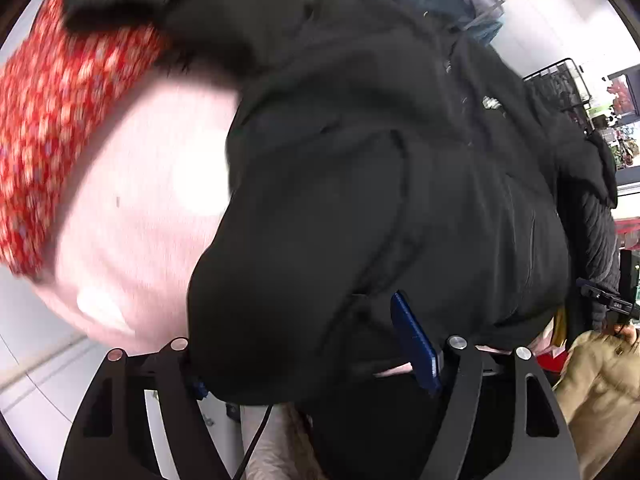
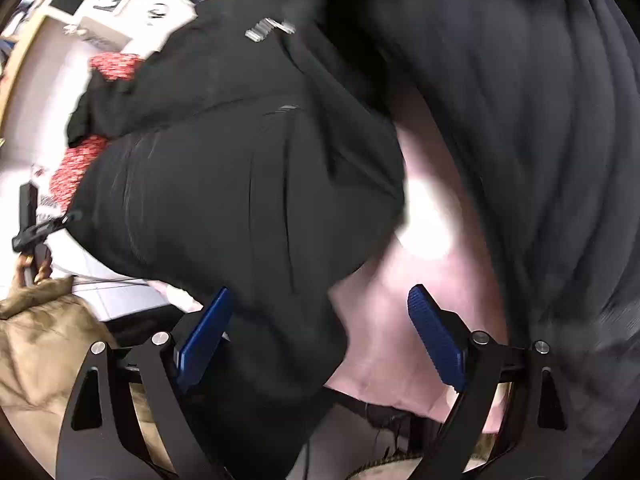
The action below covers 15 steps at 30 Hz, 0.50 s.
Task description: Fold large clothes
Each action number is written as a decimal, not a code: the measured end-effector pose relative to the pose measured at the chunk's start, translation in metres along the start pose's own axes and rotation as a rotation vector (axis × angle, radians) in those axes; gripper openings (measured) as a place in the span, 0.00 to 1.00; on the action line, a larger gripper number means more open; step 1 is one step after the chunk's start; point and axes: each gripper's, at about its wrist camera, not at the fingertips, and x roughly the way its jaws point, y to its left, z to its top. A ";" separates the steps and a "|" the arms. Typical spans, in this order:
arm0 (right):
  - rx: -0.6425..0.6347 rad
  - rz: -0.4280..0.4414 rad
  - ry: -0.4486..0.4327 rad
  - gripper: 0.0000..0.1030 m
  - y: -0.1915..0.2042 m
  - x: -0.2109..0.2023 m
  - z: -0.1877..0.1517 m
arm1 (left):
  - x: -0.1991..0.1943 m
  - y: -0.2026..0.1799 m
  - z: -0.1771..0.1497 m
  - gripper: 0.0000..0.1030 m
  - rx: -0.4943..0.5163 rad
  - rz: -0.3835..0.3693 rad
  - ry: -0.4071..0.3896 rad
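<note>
A black jacket (image 1: 380, 200) lies in a heap on a pale pink table surface (image 1: 132, 184), which serves as landmark. In the left wrist view, the left gripper (image 1: 316, 364) hangs over the jacket's near edge with its jaws apart; one blue pad (image 1: 416, 344) shows against the dark fabric, the other is hidden behind a fold, and no pinch on the cloth is visible. A red patterned fabric (image 1: 52, 120) lies on the table at its far left, partly beneath the jacket. In the right wrist view, the right gripper (image 2: 320, 332) stands with its jaws wide apart; the jacket's hem (image 2: 312, 320) lies between the blue pads (image 2: 436, 340) without being pressed. A tan garment (image 2: 36, 344) sits beyond the table's near edge.
</note>
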 end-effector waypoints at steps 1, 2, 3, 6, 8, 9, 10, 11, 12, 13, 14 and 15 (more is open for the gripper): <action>0.036 0.032 0.013 0.86 -0.011 0.007 -0.007 | 0.003 0.009 -0.006 0.79 -0.021 0.017 -0.001; 0.057 0.048 0.010 0.86 -0.017 0.020 -0.008 | 0.007 0.016 -0.012 0.81 -0.051 0.034 -0.005; 0.071 0.054 0.004 0.86 -0.023 0.025 -0.013 | 0.008 0.022 -0.016 0.81 -0.072 0.028 -0.005; 0.068 0.075 0.041 0.86 -0.026 0.050 -0.020 | 0.015 0.038 -0.028 0.84 -0.120 -0.026 -0.001; 0.044 0.124 0.090 0.86 -0.018 0.069 -0.027 | 0.017 0.040 -0.030 0.86 -0.095 -0.026 -0.002; 0.023 0.128 0.101 0.86 -0.015 0.078 -0.029 | 0.021 0.036 -0.034 0.87 -0.072 -0.018 -0.004; 0.009 0.124 0.106 0.86 -0.010 0.088 -0.034 | 0.023 0.032 -0.033 0.88 -0.050 -0.010 -0.009; 0.013 0.139 0.111 0.86 -0.007 0.094 -0.036 | 0.027 0.032 -0.034 0.88 -0.032 0.000 -0.011; 0.024 0.176 0.120 0.81 -0.003 0.101 -0.039 | 0.035 0.029 -0.034 0.88 -0.012 0.011 -0.006; 0.028 0.209 0.132 0.74 0.001 0.107 -0.041 | 0.040 0.026 -0.035 0.87 -0.004 0.014 0.002; 0.028 0.225 0.146 0.49 0.005 0.112 -0.041 | 0.046 0.020 -0.034 0.86 0.006 0.008 0.010; 0.023 0.229 0.171 0.29 0.011 0.116 -0.042 | 0.052 0.006 -0.033 0.83 0.037 -0.014 0.017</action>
